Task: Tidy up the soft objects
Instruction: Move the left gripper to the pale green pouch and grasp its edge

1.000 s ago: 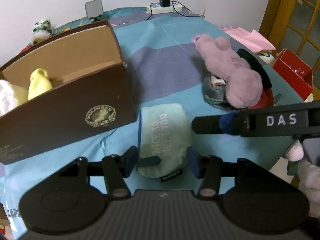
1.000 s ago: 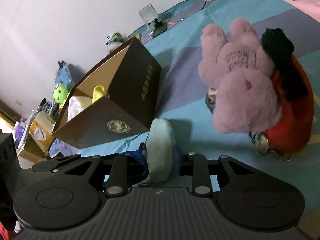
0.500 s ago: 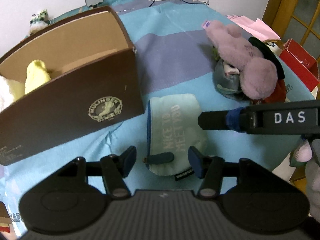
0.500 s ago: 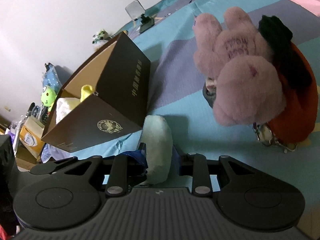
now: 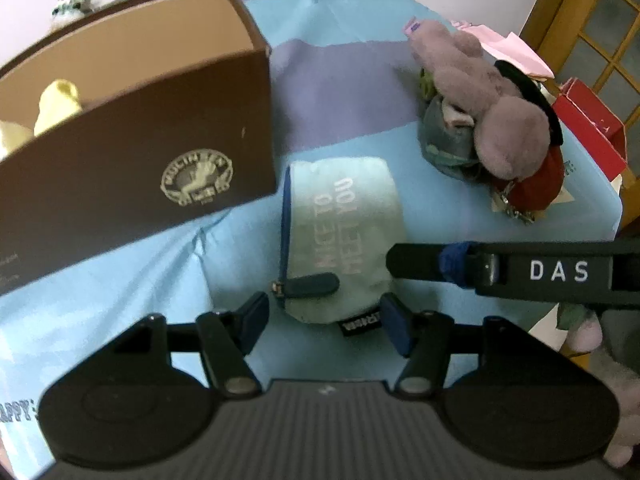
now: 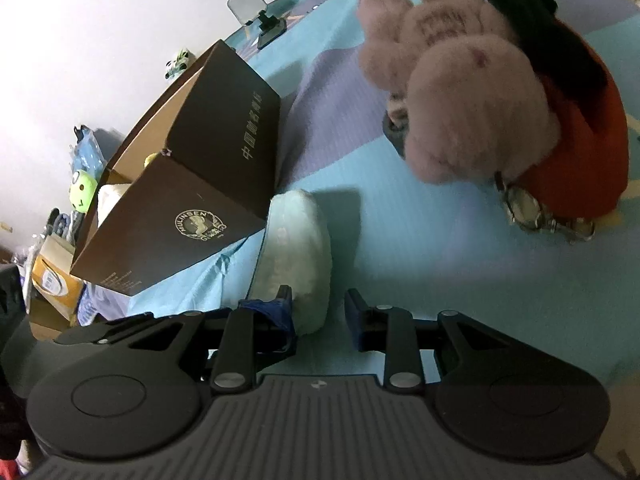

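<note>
Since a second ago, left hand-held gripper jaws have been opening, now released, pads clear of mint pouch. Pouch lies on blue bedspread beside brown box. Right hand-held gripper: cannot tell whether grasping pouch.

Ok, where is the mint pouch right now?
In the left wrist view the mint pouch lies on the blue cloth, just right of the brown box, with the pink plush further right.
</note>
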Demonstrator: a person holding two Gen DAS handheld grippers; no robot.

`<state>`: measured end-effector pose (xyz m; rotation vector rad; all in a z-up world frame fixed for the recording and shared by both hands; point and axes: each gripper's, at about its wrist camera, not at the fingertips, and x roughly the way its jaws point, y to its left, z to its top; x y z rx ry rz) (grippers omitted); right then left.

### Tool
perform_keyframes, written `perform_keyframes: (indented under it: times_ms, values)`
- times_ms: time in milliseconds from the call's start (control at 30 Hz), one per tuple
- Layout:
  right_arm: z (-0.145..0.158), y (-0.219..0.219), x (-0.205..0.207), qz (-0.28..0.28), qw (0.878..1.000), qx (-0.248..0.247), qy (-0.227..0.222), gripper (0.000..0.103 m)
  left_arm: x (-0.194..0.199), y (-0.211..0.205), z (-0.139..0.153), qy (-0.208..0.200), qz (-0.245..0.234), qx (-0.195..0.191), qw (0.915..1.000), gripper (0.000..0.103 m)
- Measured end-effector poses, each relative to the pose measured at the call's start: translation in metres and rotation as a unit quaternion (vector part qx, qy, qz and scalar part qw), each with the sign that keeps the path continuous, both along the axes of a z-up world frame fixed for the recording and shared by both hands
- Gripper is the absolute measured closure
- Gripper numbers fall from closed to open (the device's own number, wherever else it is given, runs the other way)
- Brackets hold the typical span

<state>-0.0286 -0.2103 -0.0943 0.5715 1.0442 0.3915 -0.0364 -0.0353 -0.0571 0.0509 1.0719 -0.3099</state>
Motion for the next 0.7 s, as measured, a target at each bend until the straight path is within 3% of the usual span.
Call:
perform_keyframes:
  times_ms: [300, 700]
  values:
    - [-0.015, -0.011, -0.002, -0.021, 0.999, 0.044, -0.002, 0.091, 0.0, -0.006, -0.008, 0.004, -0.012, 0.013, 0.9998, 0.04]
    - [-0.014, 0.003, 0.011, -0.012, 0.999, 0.029, -0.038, 0.092, 0.017, -0.018, -0.008, 0.003, -0.014, 0.031, 0.9994, 0.039]
